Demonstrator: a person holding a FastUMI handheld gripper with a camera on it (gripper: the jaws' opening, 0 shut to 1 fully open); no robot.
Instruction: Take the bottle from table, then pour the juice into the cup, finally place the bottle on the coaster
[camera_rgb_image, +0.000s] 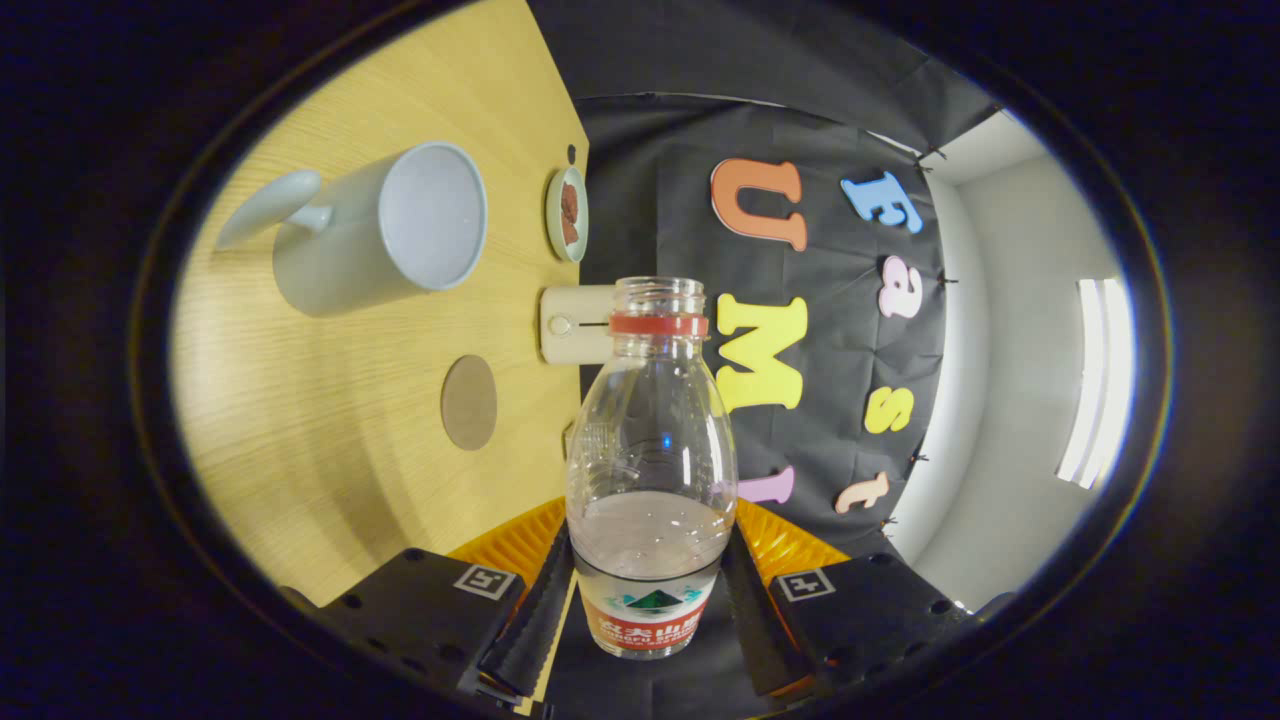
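My gripper (648, 600) is shut on a clear plastic bottle (650, 450), both fingers pressing its lower body by the label. The bottle has no cap, a red ring at its neck and a little liquid in its lower part. The view is rolled, so the wooden table (330, 450) stands to the left of the bottle. A pale blue-grey cup (385, 225) with a handle stands on the table beyond the fingers, its open mouth facing me and looking empty. A round brown coaster (469, 402) lies on the table between the cup and the bottle.
A small saucer (567, 213) holding something brown sits near the table's far edge past the cup. A cream box-shaped device (575, 324) sits at that edge behind the bottle's neck. A white wall with a light panel (1095, 380) lies beyond.
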